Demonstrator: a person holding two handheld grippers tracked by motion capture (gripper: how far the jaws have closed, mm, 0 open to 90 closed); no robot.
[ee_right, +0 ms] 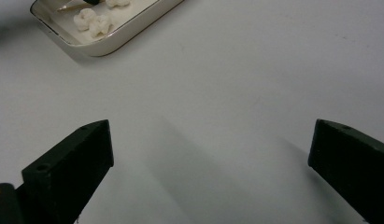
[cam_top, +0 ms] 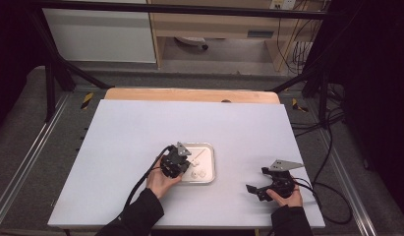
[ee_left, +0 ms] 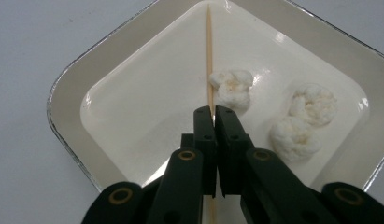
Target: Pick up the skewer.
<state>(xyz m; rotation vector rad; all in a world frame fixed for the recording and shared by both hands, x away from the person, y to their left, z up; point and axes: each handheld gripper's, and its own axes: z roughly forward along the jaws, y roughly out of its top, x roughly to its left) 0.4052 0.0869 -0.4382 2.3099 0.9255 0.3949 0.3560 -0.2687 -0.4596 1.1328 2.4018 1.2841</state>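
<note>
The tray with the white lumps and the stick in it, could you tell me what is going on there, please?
A person is working at the white table with a gripper in each hand. The left gripper is down in the shallow tray, jaws shut on a thin wooden skewer that lies beside three white fluffy lumps. The right gripper rests open over bare table, apart from the tray.

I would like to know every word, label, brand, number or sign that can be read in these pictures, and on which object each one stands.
None can be read: the tray, the wooden skewer, the white puffed pieces, the table and both grippers carry no text.
Black-and-yellow striped markers on the floor beside the table: stripes only, no words.
Pale panel on the far furniture: too small and blurred to read.
</note>
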